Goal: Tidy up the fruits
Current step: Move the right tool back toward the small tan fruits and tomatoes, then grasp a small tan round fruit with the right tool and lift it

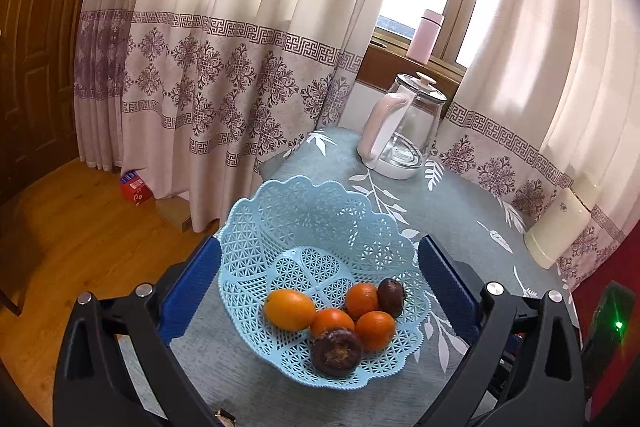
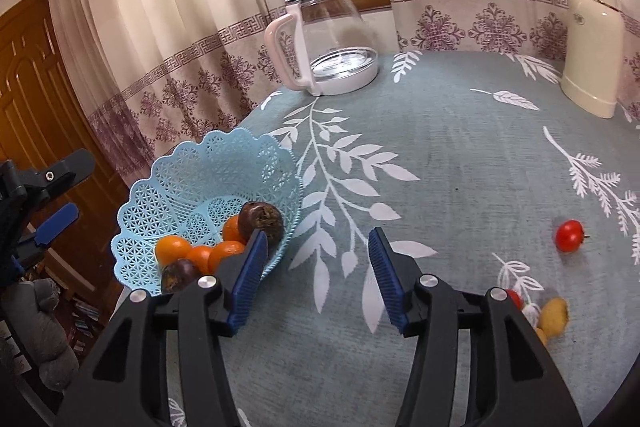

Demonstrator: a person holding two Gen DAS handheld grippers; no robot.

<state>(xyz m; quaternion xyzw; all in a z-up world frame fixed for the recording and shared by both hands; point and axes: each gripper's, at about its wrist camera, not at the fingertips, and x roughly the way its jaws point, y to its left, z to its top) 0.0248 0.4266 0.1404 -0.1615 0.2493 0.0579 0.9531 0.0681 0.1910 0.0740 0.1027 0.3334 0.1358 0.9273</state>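
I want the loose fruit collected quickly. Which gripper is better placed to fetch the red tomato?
Right. The right gripper is open over the tablecloth where the red tomato lies; the left gripper straddles the blue basket, away from it.

Left claw (image 1: 320,283) and right claw (image 2: 318,277), black frames, ribbed blue pads (silver screws at pivots)

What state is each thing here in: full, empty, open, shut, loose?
Left claw: open, empty.
Right claw: open, empty.
Basket: holds six fruits.
Kettle: lid on, looks empty.
Tomato: loose on the cloth.
Yellow fruit: loose on the cloth.
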